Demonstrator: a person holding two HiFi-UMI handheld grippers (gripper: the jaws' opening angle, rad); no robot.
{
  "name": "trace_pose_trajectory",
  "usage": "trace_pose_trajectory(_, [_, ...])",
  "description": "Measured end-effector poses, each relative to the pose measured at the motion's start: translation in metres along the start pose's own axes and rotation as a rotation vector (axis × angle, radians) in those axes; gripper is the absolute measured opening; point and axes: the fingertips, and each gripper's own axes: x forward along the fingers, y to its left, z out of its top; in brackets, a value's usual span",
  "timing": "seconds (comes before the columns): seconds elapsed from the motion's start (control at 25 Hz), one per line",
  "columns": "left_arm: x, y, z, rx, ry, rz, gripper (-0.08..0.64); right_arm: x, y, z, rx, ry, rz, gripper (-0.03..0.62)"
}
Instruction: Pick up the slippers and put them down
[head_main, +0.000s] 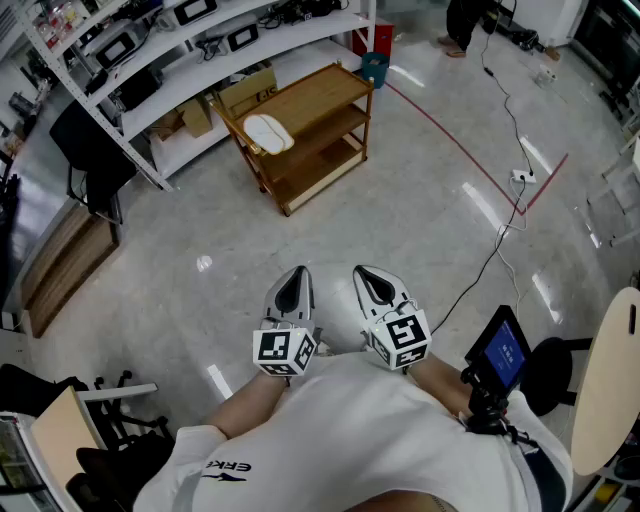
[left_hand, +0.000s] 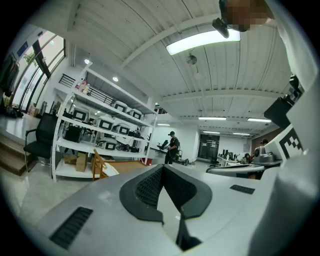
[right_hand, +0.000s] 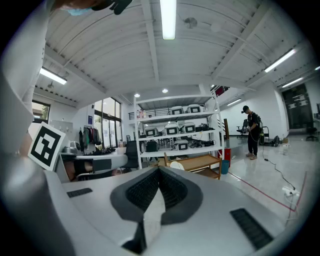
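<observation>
left tool: seen lower centre of the head view, held about level close to the torso; jaws clenched tip to tip in the left gripper view, nothing gripped
right tool: just beside the left tool, to its right, tipped slightly down; jaws clenched together in the right gripper view, nothing between them
marker cubes: one at the rear of each tool, left and right, both against the white shirt
slippers: pale, laid on the top tier of the wooden rack, upper centre of the head view; well apart from both tools; also seen as a pale shape in the right gripper view; whether one or two cannot be told
wooden rack: three tiers, set on the floor beside the white shelving; lower tiers appear bare
white shelving: upper left, loaded with boxes and devices
black chair: far left, beside the shelving
red line: marked on the floor, upper right
cable: run across the floor at right
screen: lit blue, lower right, on a mount
standing person: far off, right of the right gripper view
</observation>
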Motion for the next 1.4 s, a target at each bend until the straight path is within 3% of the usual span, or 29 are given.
trace_pose_trajectory(0.8, [0.009,0.012,-0.001,-0.007,0.009,0.025,0.005,0.015,-0.007,0.003,0.048,-0.021,-0.003,0.004])
trace_pose_trajectory(1.4, [0.001,0.066,0.000,-0.001,0.018,0.007,0.003,0.057,0.024,0.002,0.046,-0.022,-0.027,0.005])
